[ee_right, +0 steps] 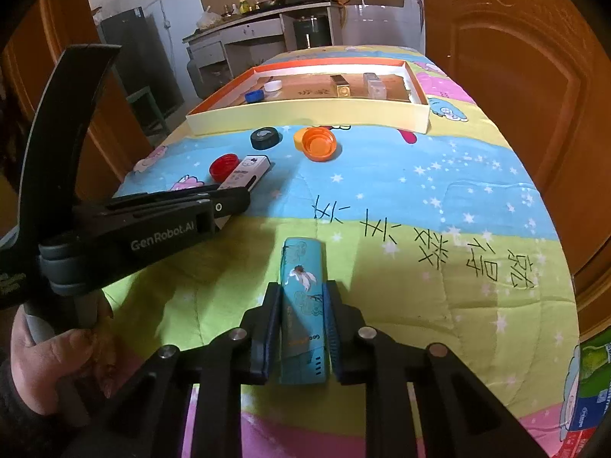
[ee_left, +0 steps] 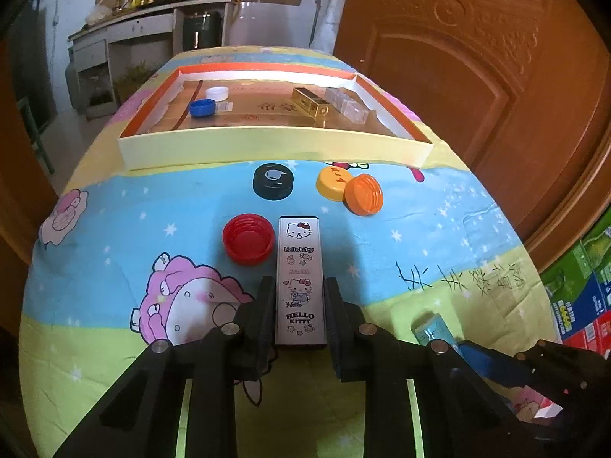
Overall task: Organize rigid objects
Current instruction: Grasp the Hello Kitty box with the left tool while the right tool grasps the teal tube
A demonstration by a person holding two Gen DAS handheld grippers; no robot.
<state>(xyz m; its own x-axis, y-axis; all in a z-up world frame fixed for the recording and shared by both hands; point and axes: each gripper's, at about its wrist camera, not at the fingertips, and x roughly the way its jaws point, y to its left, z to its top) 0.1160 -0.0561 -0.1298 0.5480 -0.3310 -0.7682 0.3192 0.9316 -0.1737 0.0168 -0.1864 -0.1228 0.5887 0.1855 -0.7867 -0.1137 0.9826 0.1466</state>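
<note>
step: grasp | left gripper (ee_left: 299,305) clamps Hello Kitty box (ee_left: 300,267) | right gripper (ee_right: 303,328) clamps blue box (ee_right: 303,305) | next: lift both into tray (ee_left: 267,152)

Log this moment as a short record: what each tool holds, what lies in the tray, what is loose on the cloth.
left tool: shut on the Hello Kitty box, which lies on the quilt
right tool: shut on the blue box, also on the quilt
tray: blue cap, white cap, gold box, clear box
loose caps: black, red, yellow, orange leaning on the yellow one
</note>
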